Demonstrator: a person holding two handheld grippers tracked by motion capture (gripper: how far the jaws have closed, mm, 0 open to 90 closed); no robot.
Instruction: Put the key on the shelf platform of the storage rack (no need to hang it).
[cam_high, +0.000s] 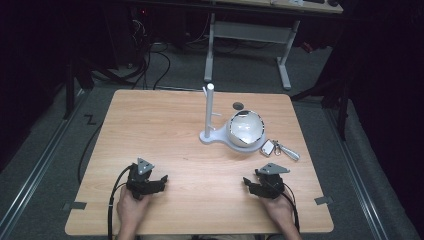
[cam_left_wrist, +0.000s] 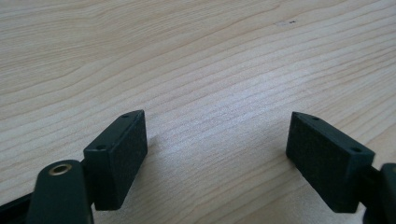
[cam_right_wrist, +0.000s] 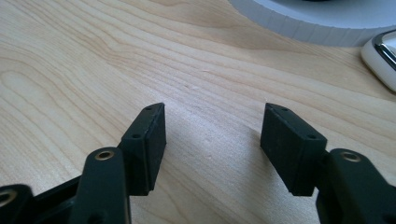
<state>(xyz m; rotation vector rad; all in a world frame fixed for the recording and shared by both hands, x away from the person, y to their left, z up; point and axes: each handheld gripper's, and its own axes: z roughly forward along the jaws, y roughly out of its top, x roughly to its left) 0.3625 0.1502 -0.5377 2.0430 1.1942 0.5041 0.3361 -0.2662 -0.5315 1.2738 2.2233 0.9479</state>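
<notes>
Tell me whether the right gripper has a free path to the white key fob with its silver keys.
Probably yes: right gripper is open, with bare wooden table between it and the key fob.

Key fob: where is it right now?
High view: the key fob lies on the table, right of centre, beside the white stand's base, ahead of the right gripper.

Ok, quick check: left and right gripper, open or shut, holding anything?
Left gripper: open, nothing between the jaws, bare table under them.
Right gripper: open, holding nothing.
</notes>
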